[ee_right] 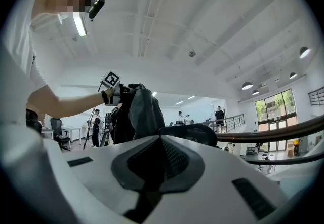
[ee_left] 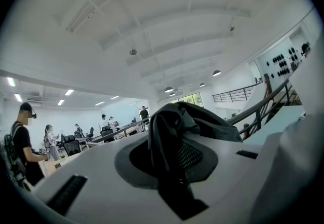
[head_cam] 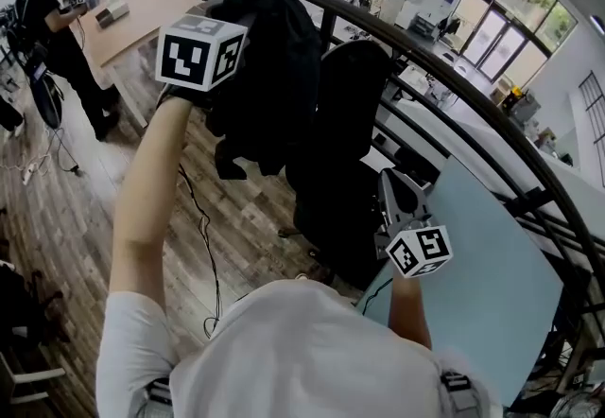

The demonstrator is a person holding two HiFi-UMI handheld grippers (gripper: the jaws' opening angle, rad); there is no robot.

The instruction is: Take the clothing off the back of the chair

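The black clothing (head_cam: 269, 76) hangs in the air from my left gripper (head_cam: 236, 33), which is raised high and shut on a fold of it. It is off the black office chair (head_cam: 345, 151), hanging just left of the chair back. In the left gripper view the dark cloth (ee_left: 202, 121) is bunched between the jaws of the left gripper (ee_left: 176, 159). My right gripper (head_cam: 395, 187) is lower, beside the chair's right side, shut with nothing in it. The right gripper view shows its closed jaws (ee_right: 157, 164), the hanging garment (ee_right: 134, 116), my left gripper (ee_right: 117, 92) and the chair's headrest (ee_right: 195, 134).
A dark curved railing (head_cam: 454, 76) runs behind the chair, with a light blue tabletop (head_cam: 492, 265) at the right. A person (head_cam: 57, 38) stands at a wooden desk (head_cam: 142, 9) far left. Cables (head_cam: 203, 246) lie on the wood floor.
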